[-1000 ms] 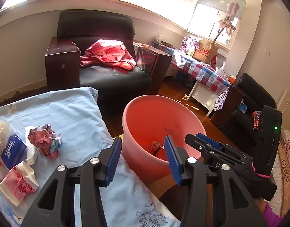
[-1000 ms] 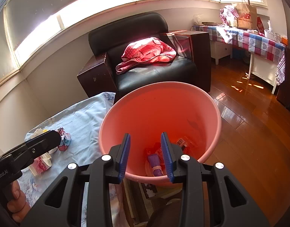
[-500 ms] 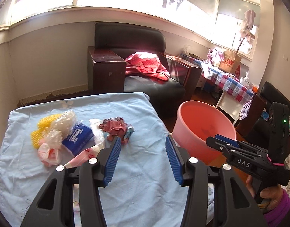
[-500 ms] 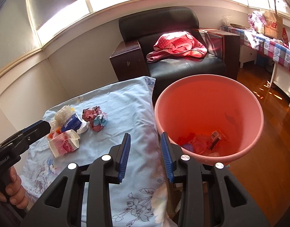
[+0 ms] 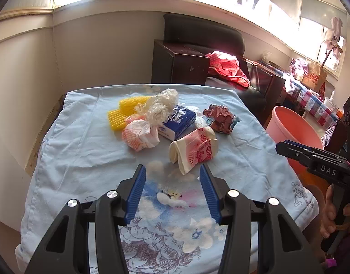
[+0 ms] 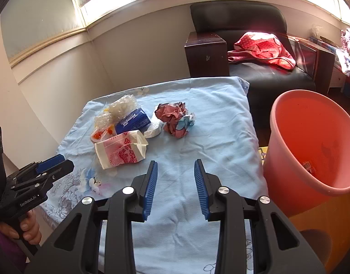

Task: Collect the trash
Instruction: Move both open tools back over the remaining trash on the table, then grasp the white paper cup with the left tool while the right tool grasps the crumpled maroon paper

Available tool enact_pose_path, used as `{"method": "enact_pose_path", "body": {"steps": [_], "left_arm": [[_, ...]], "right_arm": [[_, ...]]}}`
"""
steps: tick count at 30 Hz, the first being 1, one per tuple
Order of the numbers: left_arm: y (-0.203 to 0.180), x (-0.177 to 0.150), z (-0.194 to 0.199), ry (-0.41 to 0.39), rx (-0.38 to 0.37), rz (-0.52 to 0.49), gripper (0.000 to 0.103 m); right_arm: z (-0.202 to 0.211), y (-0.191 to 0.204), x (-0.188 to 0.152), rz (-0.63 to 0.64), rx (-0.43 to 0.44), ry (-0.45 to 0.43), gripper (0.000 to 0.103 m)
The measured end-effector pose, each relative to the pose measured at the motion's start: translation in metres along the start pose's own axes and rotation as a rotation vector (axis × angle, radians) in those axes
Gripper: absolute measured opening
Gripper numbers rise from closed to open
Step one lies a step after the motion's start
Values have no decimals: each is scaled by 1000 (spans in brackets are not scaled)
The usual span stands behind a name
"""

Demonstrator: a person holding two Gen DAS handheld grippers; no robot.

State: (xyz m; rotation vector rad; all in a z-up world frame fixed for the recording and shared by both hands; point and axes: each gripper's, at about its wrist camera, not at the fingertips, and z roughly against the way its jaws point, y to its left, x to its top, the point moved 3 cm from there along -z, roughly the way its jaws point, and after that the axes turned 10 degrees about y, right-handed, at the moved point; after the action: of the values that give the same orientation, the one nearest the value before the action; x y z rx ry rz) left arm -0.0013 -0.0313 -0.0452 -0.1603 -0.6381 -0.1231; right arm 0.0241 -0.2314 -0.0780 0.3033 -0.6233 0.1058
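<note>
Both tongs stand open and empty: the left tongs (image 5: pixel 172 171) and the right tongs (image 6: pixel 175 167) hover over the blue-clothed surface (image 5: pixel 83 141). Just ahead of the left tongs lies a pink-printed carton (image 5: pixel 194 149); beyond it sit a blue tissue pack (image 5: pixel 178 124), a white-and-orange wrapper (image 5: pixel 140 134), clear plastic (image 5: pixel 161 107) and yellow foam netting (image 5: pixel 122 114). Ahead and left of the right tongs lies a crumpled paper ball (image 6: pixel 175 119). Bare cloth lies between the right tongs and that ball. Right of them, past the surface's edge, stands the pink bucket (image 6: pixel 311 141). Half a second ago the left tongs were farther back from the trash.
</note>
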Motion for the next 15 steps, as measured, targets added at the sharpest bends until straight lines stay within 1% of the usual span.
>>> {"method": "enact_pose_path", "body": {"steps": [2,5,10,15], "left_arm": [[8,-4,-4,15,9,19,48],[21,0,-8,7,33,45,48],[34,24,-21,7,27,100,48],[37,46,-45,34,20,146,48]], "right_arm": [[-6,8,0,20,9,16,34],[-12,15,-1,42,16,33,34],[-23,18,1,41,18,59,34],[-31,18,6,40,13,70,34]]}}
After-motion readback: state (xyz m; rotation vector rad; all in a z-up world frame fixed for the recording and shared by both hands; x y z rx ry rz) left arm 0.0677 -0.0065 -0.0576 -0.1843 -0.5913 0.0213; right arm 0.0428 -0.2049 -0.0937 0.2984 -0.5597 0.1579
